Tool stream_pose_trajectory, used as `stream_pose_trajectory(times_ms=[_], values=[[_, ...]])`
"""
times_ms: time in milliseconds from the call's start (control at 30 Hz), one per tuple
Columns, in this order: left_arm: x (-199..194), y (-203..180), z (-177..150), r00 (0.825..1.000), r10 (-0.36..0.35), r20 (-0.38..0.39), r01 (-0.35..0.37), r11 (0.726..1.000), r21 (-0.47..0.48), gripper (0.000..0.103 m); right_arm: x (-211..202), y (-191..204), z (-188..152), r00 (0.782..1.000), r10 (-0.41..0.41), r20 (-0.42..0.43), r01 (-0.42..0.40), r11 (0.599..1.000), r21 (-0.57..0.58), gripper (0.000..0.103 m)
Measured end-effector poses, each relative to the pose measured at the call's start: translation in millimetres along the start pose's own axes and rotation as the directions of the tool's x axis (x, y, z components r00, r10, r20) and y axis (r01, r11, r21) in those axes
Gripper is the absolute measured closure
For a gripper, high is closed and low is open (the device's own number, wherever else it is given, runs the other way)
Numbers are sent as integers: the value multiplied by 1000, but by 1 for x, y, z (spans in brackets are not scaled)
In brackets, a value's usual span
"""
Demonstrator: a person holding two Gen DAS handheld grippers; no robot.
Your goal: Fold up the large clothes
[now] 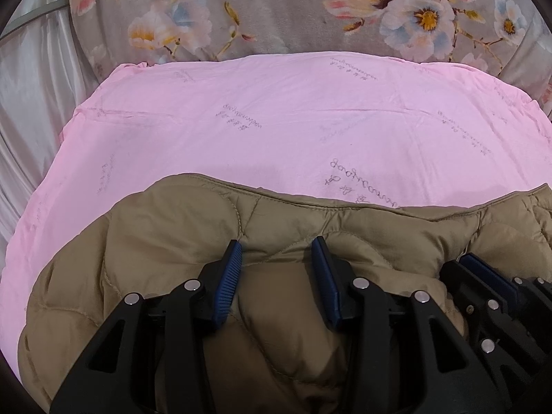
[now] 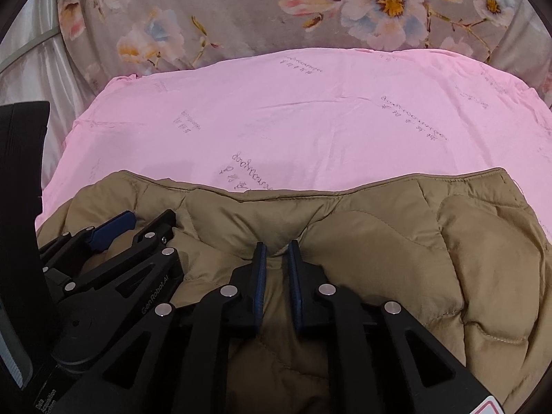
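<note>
Lying across the near part of a pink sheet, a tan quilted jacket filled the lower half of both views, its stitched edge running side to side just ahead of the grippers. The left gripper rested on the jacket with its blue-padded fingers spread apart, a puffy fold of fabric rising between them without being squeezed. The right gripper had its fingers drawn close together, pinching a narrow ridge of the jacket between the pads. Each gripper also showed at the edge of the other's view, just beside its neighbour.

"GenRobot.AI" could be read in pale letters on the black body of the left gripper in the right wrist view. A small white label lower down began with "Data", but the rest was cut off. Faint grey script was printed all over the sheet, upside down and too blurred to read. A flowered blanket lay beyond the sheet. The jacket's near part was hidden under the grippers, so its full shape could not be made out.
</note>
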State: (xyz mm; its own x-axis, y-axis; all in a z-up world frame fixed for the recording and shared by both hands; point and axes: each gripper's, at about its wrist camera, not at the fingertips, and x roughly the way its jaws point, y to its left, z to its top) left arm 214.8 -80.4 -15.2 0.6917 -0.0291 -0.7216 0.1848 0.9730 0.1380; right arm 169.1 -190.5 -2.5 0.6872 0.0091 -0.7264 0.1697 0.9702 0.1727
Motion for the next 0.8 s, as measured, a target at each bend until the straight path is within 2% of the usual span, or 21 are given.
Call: stream_pose_trajectory(times_ms=[367, 533, 600, 667, 700, 767, 800], values=[[2, -6, 2, 1000, 30, -4, -30, 999, 17, 62, 7, -6, -1, 1000, 10, 1, -10, 1000, 25, 97], [-1, 1, 4, 1000, -10, -5, 10, 1000, -4, 60, 5, -7, 0, 1000, 14, -4, -14, 1000, 23, 97], [-12, 14, 3, 998, -69, -12, 69, 997, -41, 58, -8, -4, -1, 1000, 1, -2, -1, 1000, 13, 96], [-36, 32, -1, 992, -125, -5, 124, 989, -85, 53, -36, 4, -7, 999, 12, 39, -12, 1000, -7, 90], [-51, 44, -6, 990, -142, 10, 143, 984, -103, 44, -47, 9, -10, 998, 23, 51, -22, 1000, -16, 89], [-80, 67, -17, 994, -108, 36, 111, 987, -120, 34, -67, 21, -17, 997, 49, 66, -46, 998, -50, 89], [-94, 80, -22, 995, -96, 36, 100, 985, -139, 33, -75, 28, -23, 996, 58, 68, -53, 996, -65, 89]])
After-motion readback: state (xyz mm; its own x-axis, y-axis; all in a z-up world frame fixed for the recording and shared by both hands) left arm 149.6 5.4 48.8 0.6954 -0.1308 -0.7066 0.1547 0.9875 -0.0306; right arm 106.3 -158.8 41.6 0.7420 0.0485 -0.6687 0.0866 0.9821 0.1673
